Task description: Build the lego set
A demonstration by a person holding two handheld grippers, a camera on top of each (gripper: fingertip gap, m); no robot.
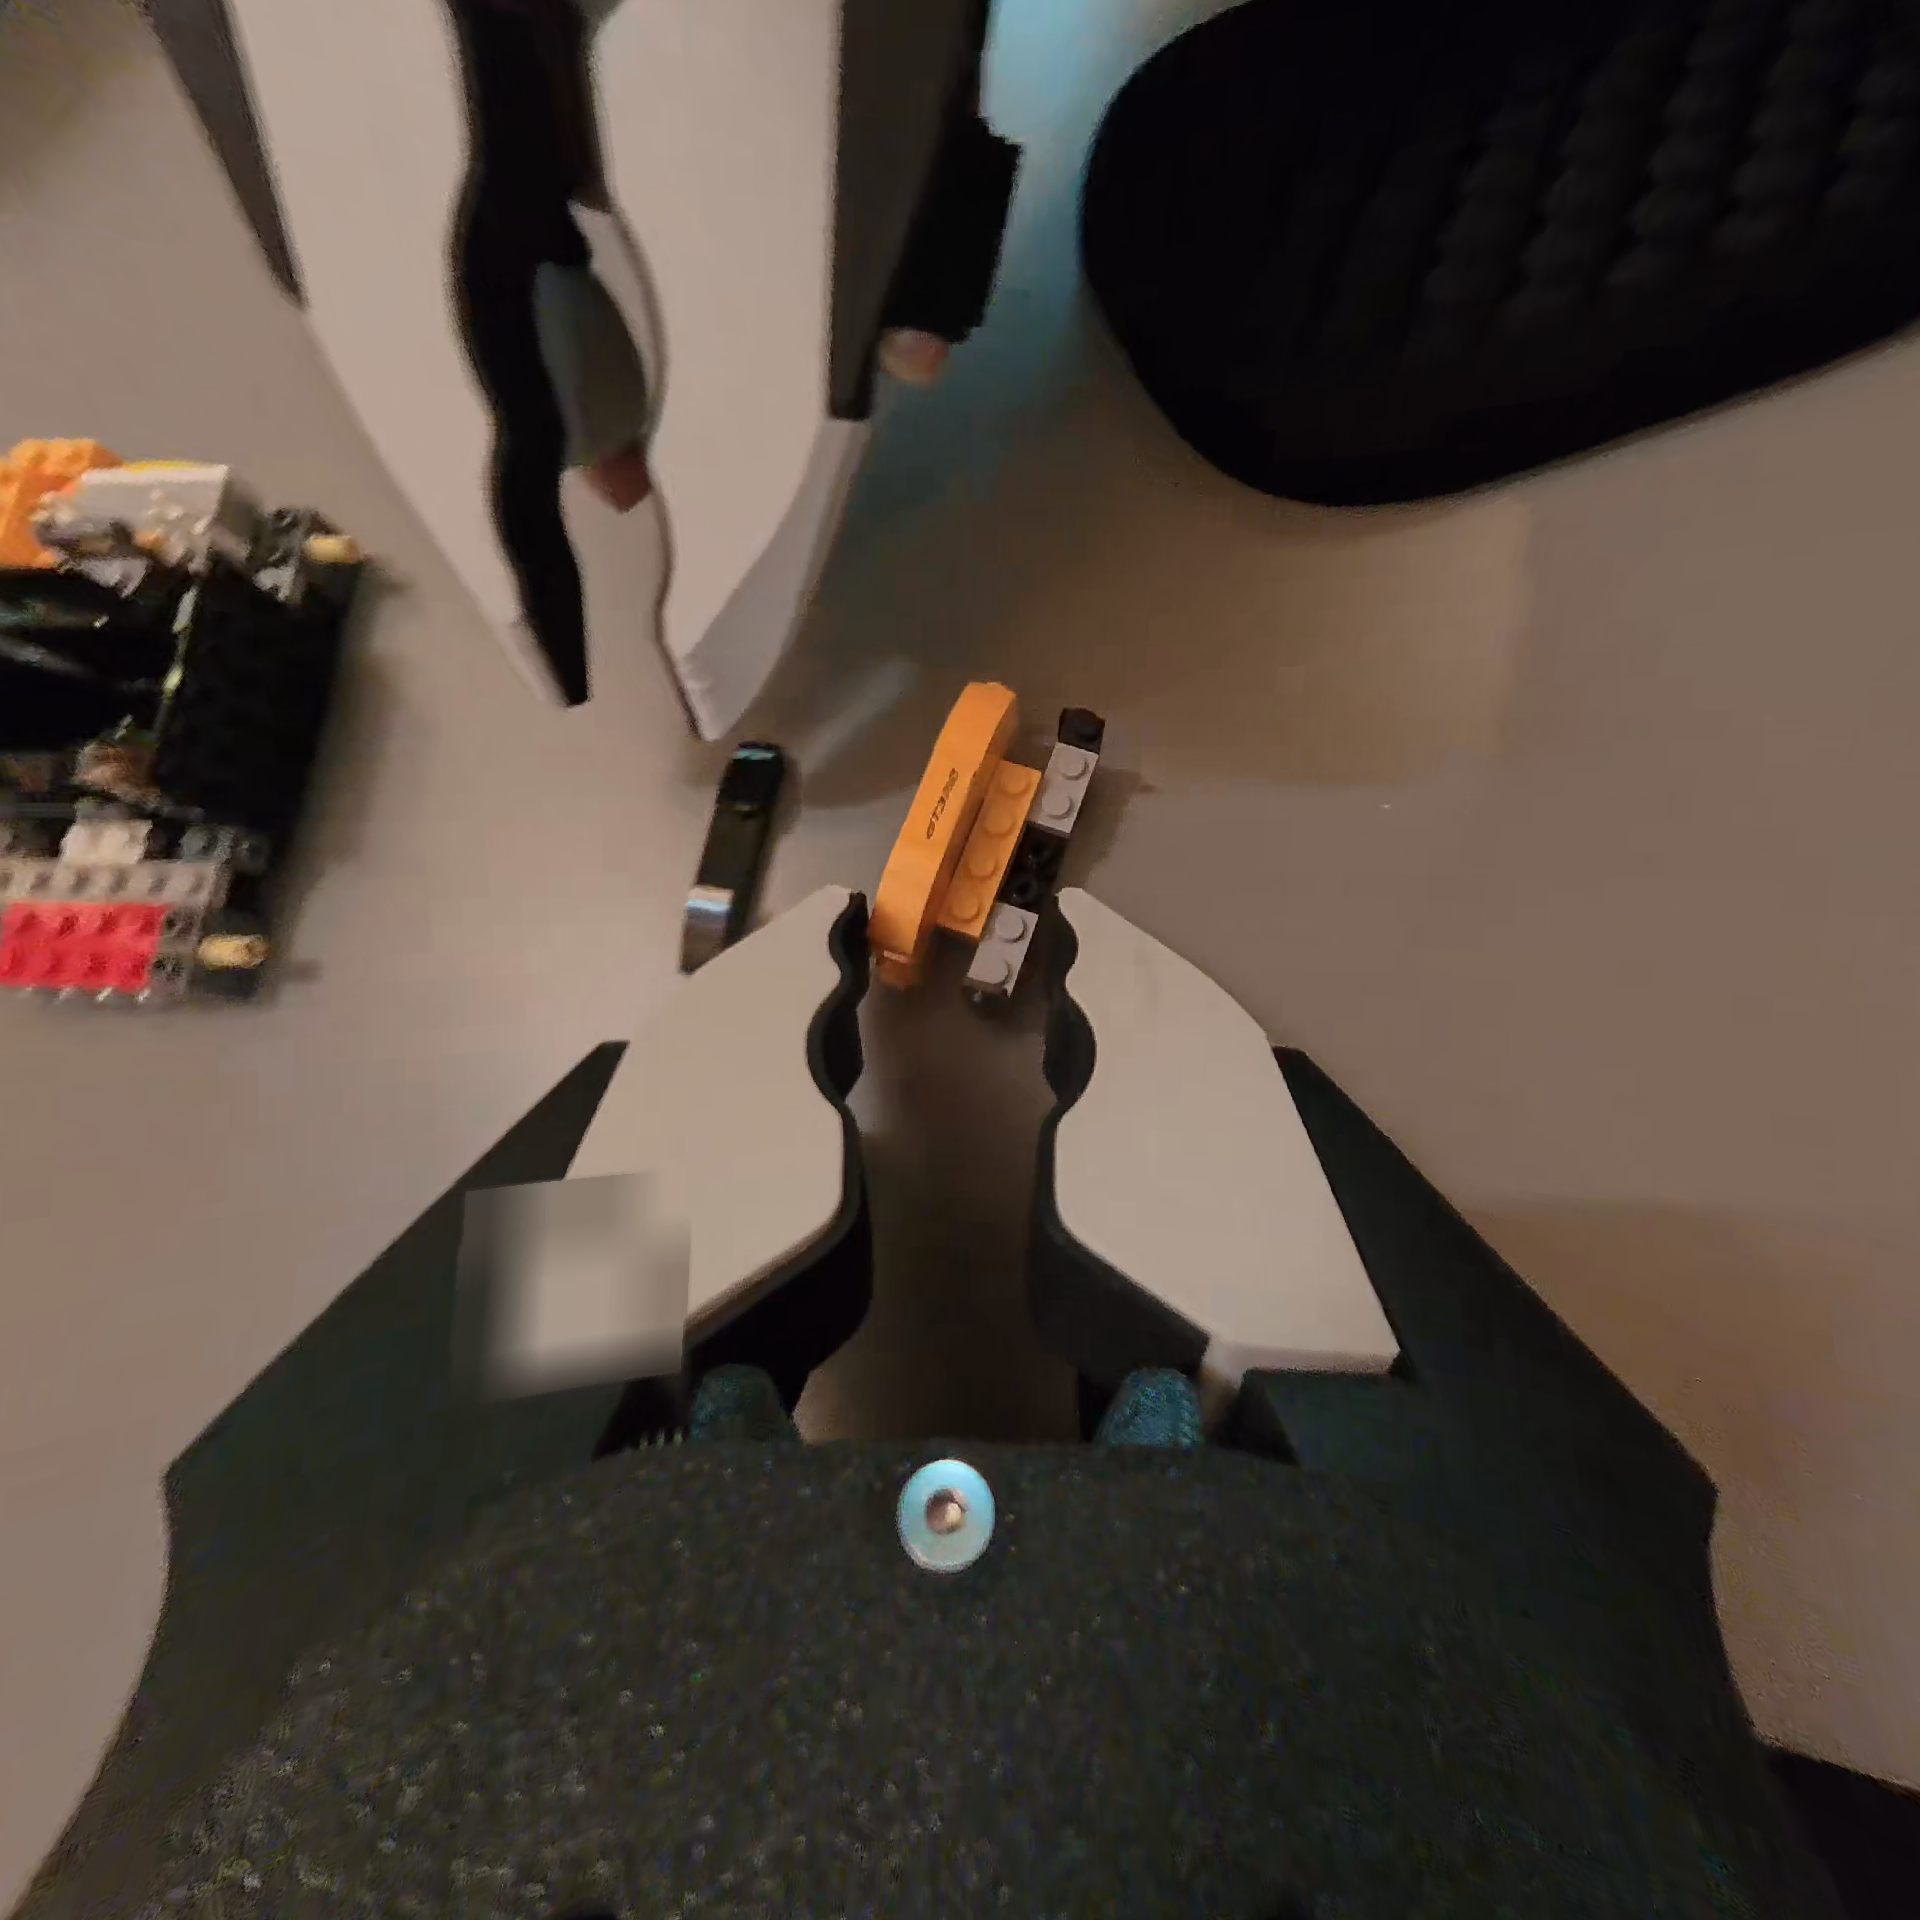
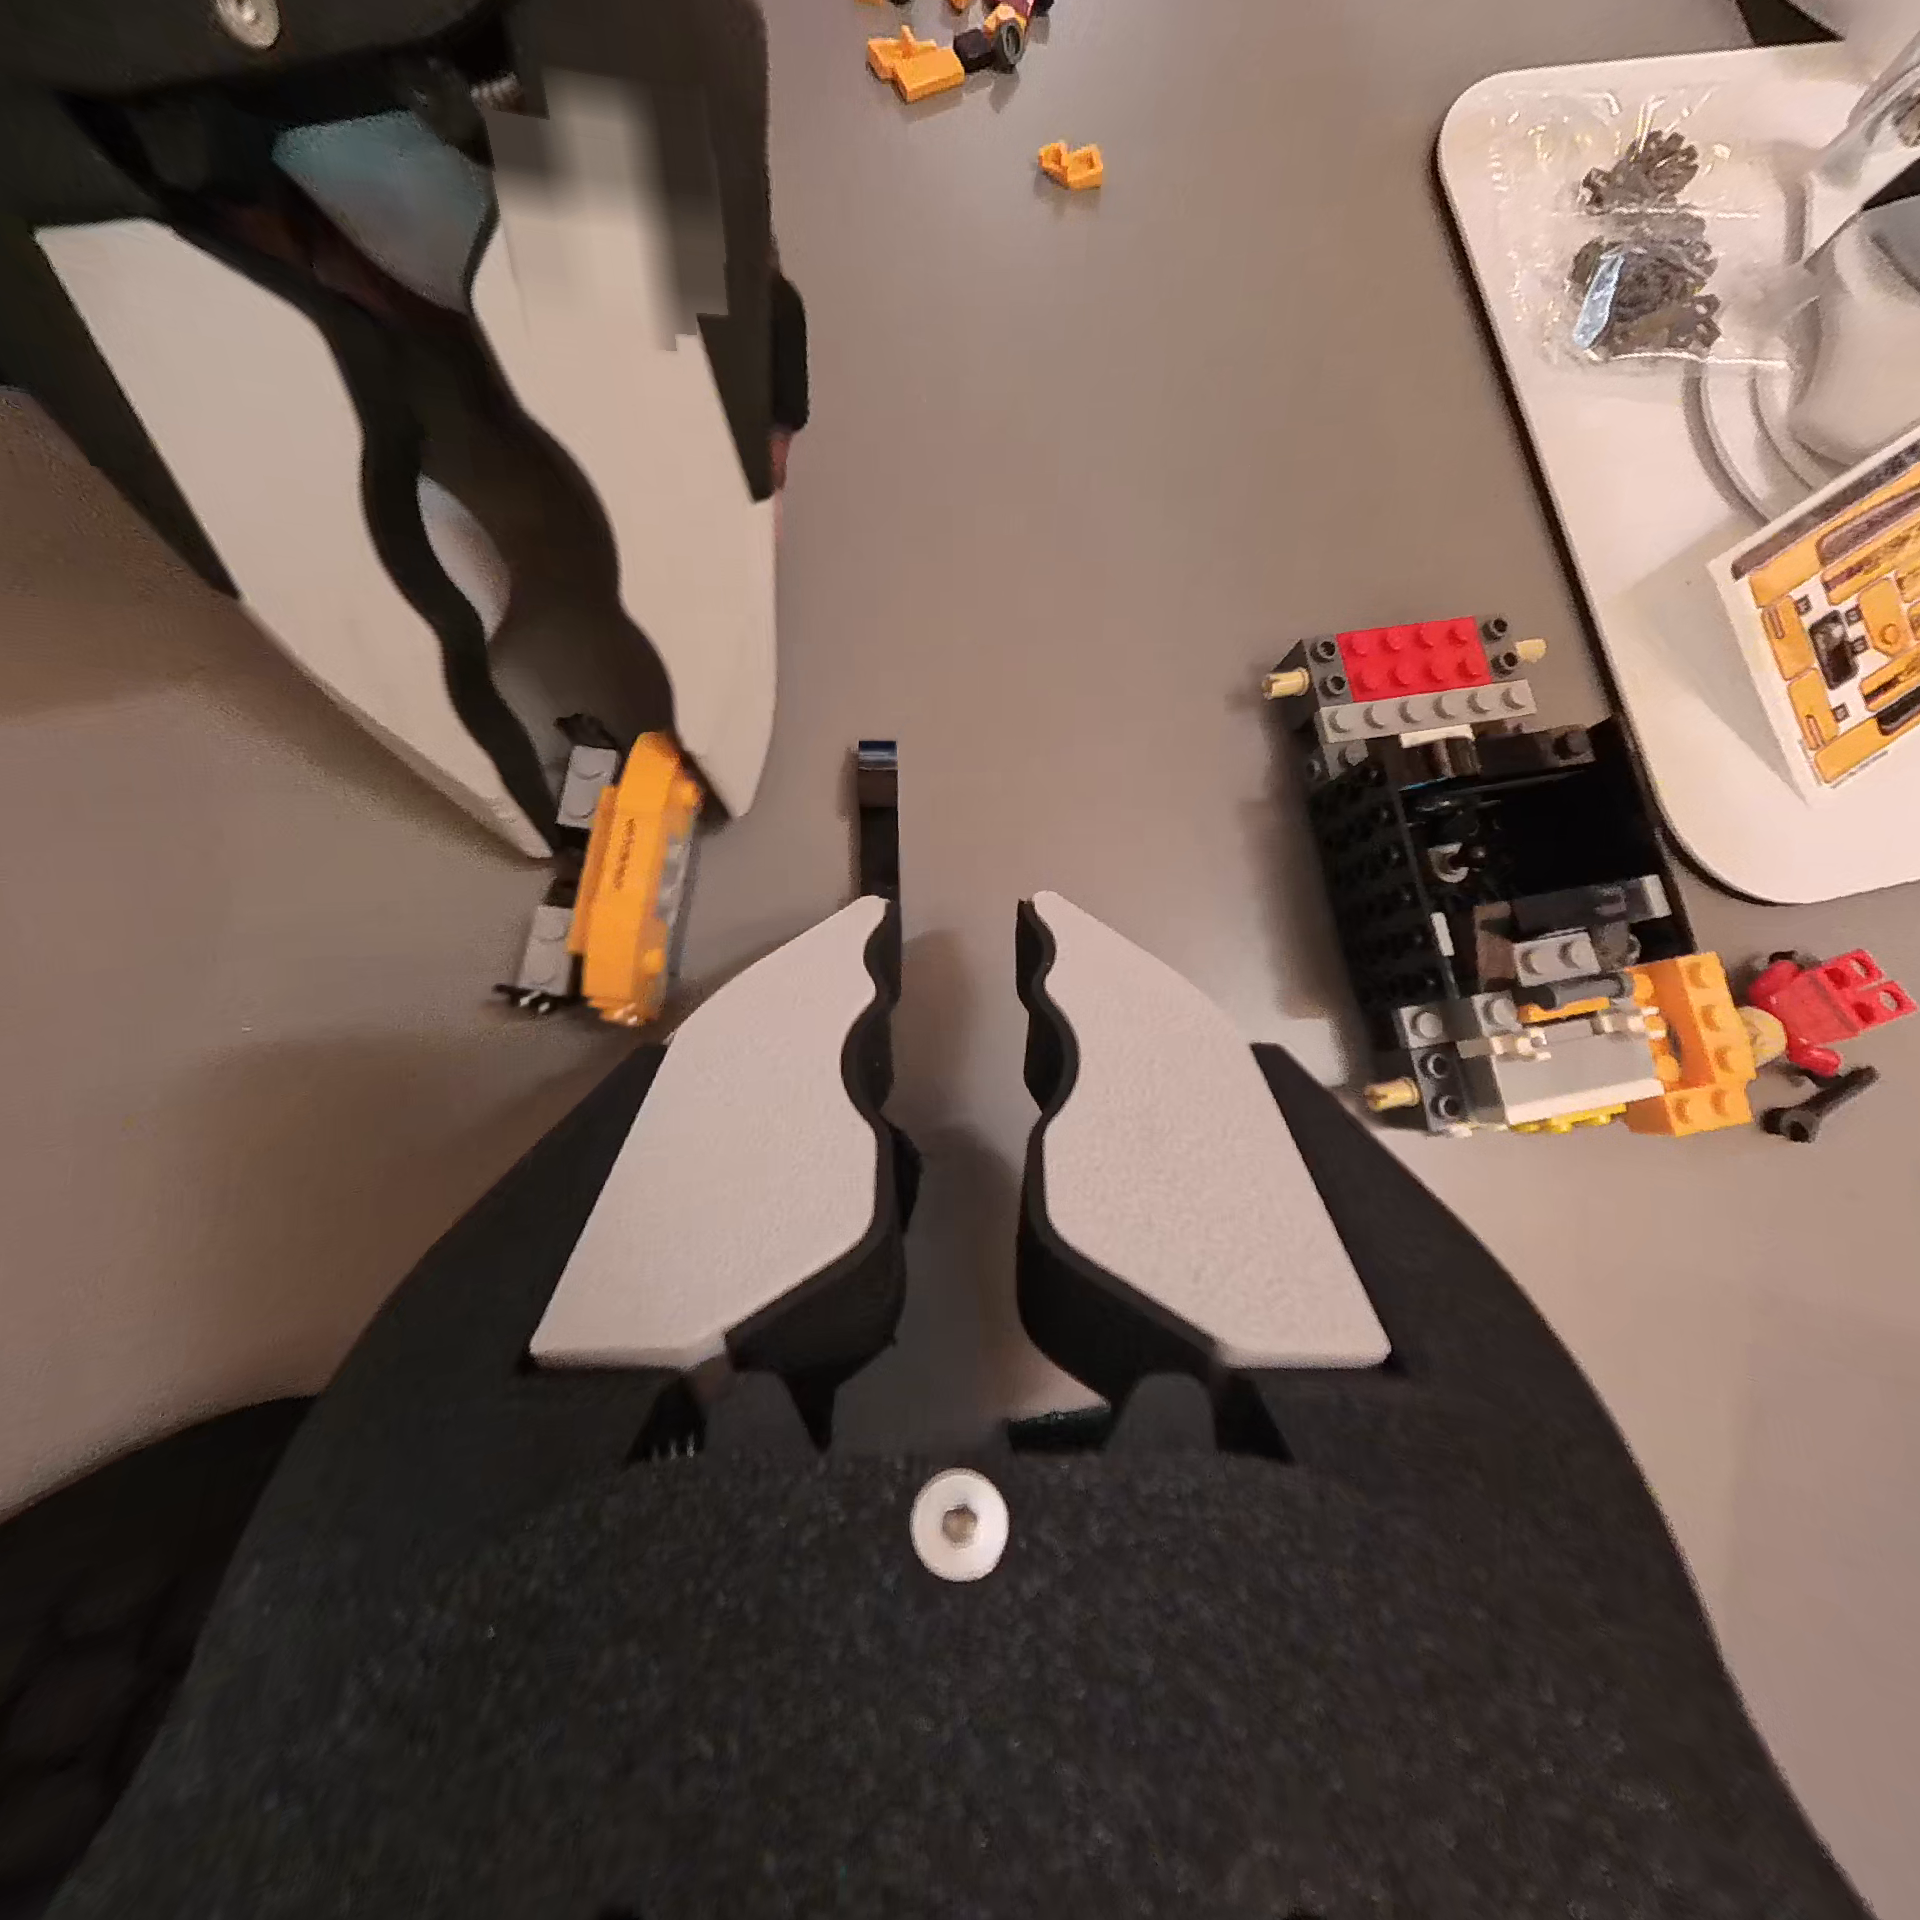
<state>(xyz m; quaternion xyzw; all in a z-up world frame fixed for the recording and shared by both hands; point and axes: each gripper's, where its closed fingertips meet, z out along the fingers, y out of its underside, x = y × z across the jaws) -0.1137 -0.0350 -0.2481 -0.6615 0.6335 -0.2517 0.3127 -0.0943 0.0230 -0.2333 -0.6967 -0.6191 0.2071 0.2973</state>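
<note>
A small sub-assembly [image 1: 966, 842] of orange, grey and black bricks lies on the grey table. My left gripper [image 1: 956, 925] is open, with its fingertips on either side of the piece's near end, close to it or just touching. The right wrist view shows the same piece [image 2: 623, 883] between the left gripper's fingers [image 2: 727, 769]. My right gripper [image 2: 956, 914] is open and empty. A long black piece [image 2: 878, 821] lies just ahead of its left fingertip, and shows in the left wrist view [image 1: 738, 831]. The main black build [image 2: 1475, 883] with red and orange bricks sits to the right.
A white tray [image 2: 1558, 364] at the back right holds bags of small parts and a sticker sheet [image 2: 1829, 644]. A red figure part [image 2: 1829, 997] and a black pin lie by the build. Loose orange pieces [image 2: 1070, 166] lie far back. A large black padded object [image 1: 1507, 260] sits beyond the sub-assembly. The large black padded object [image 1: 1507, 260] lies around 15 cm away from my left fingertips.
</note>
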